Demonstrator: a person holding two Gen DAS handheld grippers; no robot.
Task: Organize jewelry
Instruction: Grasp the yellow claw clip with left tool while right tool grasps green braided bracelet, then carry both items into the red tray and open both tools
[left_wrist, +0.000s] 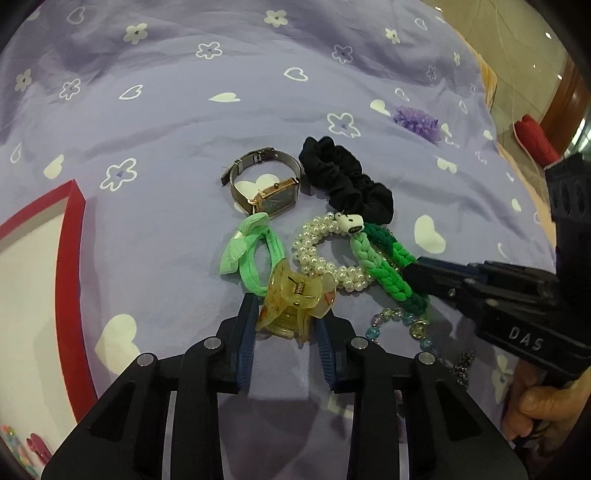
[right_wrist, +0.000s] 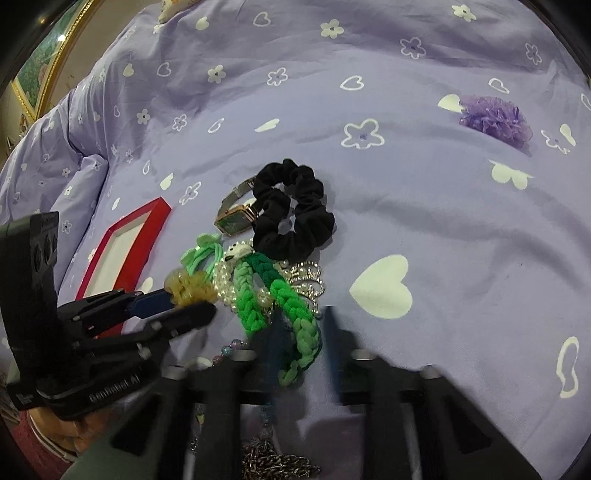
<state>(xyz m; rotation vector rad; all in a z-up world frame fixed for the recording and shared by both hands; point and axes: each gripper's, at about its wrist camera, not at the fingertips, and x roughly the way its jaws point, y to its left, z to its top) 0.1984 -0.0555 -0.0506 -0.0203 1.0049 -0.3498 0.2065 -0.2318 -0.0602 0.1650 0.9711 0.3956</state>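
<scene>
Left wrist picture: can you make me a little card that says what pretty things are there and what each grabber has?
surface: lilac sheet with white hearts and flowers
left gripper: closed on the yellow claw clip
right gripper: closed on the green braided band
pile: watch, black scrunchie, pearl band, light green hair tie, bead bracelet
off alone: purple flower, far right
box: red-rimmed box, left edge
</scene>
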